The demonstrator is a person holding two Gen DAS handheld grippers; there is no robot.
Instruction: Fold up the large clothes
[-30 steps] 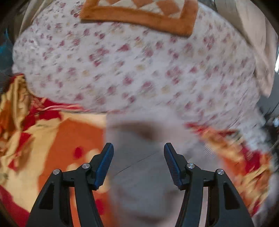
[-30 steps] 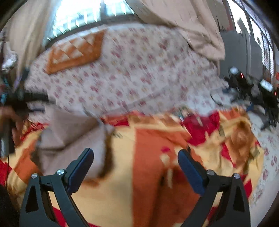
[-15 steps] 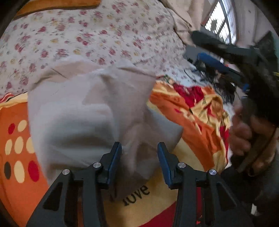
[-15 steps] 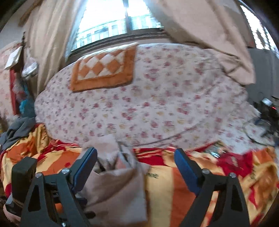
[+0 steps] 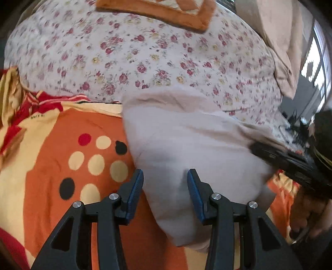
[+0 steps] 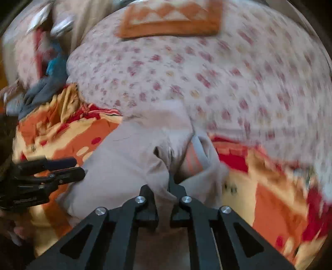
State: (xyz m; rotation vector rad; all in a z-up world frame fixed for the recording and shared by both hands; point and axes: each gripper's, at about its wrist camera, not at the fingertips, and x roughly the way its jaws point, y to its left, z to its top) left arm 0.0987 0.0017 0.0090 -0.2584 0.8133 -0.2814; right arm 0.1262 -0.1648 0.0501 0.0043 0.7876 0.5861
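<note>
Centrally, a pale beige garment (image 5: 186,137) lies bunched on a bed, resting on an orange, red and cream blanket (image 5: 62,166) with coloured dots. Its far edge touches a white bedspread (image 5: 145,62) printed with small red flowers.

From the left wrist view, the left claw (image 5: 165,188) is open to a moderate width, its blue-padded fingers (image 5: 136,187) on either side of the near part of the garment without pinching it. At the right edge of that view, the right claw (image 5: 276,154) appears as a dark shape pressed against the garment's right side, with the person's hand (image 5: 307,216) below it.

From the right wrist view, which is blurred, the right claw (image 6: 164,187) looks closed on a fold of the garment (image 6: 134,166), with cloth gathered between its black fingers. The left claw (image 6: 62,168) shows at the left edge, its tips at the garment's left side.

Farther off, an orange mat with a cream diamond pattern (image 5: 161,10) lies on the bedspread. Beige curtain fabric (image 5: 280,41) hangs at the upper right, beside a bright window (image 5: 317,68).
</note>
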